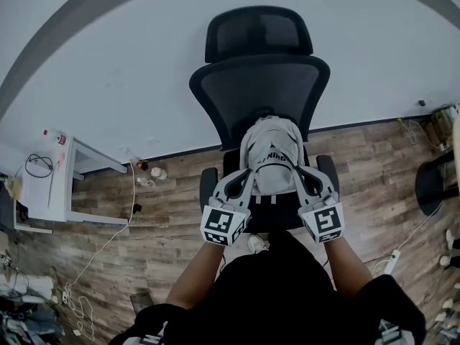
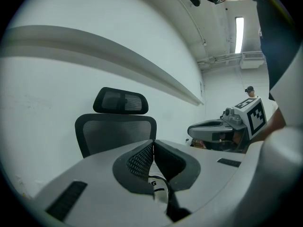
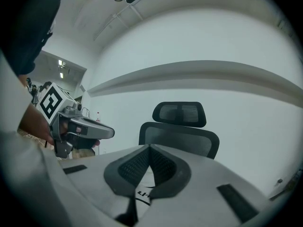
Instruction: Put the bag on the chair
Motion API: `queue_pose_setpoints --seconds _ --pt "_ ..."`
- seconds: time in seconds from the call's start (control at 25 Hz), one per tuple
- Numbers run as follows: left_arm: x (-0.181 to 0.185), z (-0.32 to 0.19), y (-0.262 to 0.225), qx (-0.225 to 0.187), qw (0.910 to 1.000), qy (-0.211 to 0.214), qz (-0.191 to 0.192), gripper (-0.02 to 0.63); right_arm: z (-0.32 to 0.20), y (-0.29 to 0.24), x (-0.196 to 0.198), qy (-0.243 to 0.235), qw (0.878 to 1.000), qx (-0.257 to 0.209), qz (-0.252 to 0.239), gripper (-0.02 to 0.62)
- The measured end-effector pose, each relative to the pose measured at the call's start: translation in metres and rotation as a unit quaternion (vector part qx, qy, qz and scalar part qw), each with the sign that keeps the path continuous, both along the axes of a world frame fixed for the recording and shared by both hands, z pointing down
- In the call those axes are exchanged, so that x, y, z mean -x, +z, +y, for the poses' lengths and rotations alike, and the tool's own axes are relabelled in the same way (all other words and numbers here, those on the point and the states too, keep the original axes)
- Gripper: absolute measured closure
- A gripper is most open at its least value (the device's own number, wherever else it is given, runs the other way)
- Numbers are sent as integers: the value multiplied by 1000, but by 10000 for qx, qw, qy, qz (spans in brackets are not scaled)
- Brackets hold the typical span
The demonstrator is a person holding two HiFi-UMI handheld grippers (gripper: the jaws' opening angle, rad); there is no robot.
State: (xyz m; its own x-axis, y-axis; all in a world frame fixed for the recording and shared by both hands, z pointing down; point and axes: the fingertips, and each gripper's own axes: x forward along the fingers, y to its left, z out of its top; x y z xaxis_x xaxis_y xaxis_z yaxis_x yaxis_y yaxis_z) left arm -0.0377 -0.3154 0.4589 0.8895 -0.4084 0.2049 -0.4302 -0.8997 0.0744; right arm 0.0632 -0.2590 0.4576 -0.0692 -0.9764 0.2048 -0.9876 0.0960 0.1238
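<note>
A black mesh office chair [image 1: 259, 85] stands against the white wall. Over its seat hangs a pale grey bag [image 1: 269, 149] with dark print, held between both grippers. My left gripper [image 1: 246, 178] is at the bag's left side and my right gripper [image 1: 296, 175] at its right side. In the left gripper view the jaws [image 2: 153, 143] are shut, with the bag [image 2: 158, 184] and a black strap just under them. The right gripper [image 3: 149, 148] is shut too, the bag's printed cloth [image 3: 143, 193] showing below its pads. The chair back [image 2: 113, 131] [image 3: 182, 136] rises ahead of both.
A white desk [image 1: 54, 185] stands at the left, with cables [image 1: 93, 257] trailing over the wooden floor. Small bottles [image 1: 151, 175] sit by the wall. At the right are a dark stool [image 1: 435, 182] and a power strip [image 1: 392, 262].
</note>
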Motion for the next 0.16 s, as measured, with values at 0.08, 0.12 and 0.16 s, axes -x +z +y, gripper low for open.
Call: queue_pose_setpoints --seconds 0.08,0.12,0.16 --pt "1 -1 0 -4 10000 -9 -3 581 1 2 -1 11 10000 45 13 574" --pt "1 -1 0 -6 10000 -15 -5 582 1 2 -1 16 10000 63 25 575" --pt "1 -2 0 -9 10000 -21 -6 581 1 3 -2 19 10000 83 39 575"
